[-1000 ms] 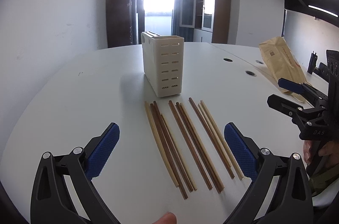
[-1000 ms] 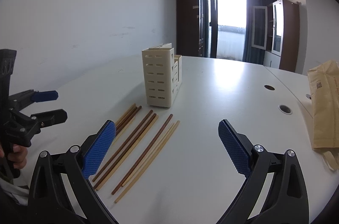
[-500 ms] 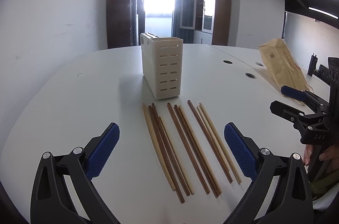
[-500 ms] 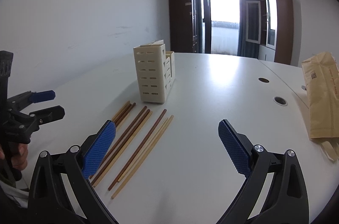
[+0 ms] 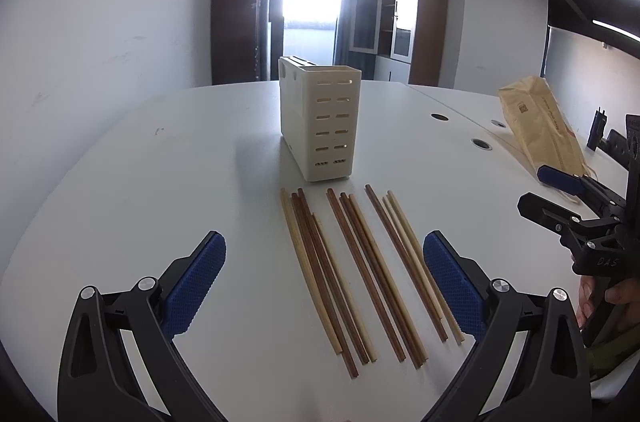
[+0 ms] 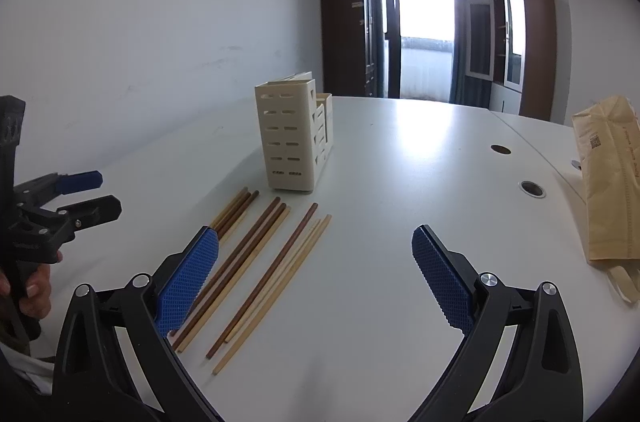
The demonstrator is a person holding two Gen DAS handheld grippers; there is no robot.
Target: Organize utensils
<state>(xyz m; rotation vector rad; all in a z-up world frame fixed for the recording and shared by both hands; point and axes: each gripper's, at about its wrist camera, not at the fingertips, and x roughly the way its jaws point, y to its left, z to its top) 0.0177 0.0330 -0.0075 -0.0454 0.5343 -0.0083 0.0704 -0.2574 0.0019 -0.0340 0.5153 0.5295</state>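
Left gripper (image 5: 324, 278) spread, empty, poised over chopsticks (image 5: 360, 274) | right gripper (image 6: 316, 274) spread, empty, just beside | chopsticks laid mid-table (image 5: 160, 182) in loose groups, tips toward slotted cream holder (image 5: 320, 120), seemingly for easy loading | none yet stowed.

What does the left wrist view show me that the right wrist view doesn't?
Only the left wrist view shows the right gripper from outside, open and empty. Only the right wrist view shows the left gripper likewise, plus the holder's lower side compartment. Both show the chopsticks flat before the cream holder, and the brown paper bag.
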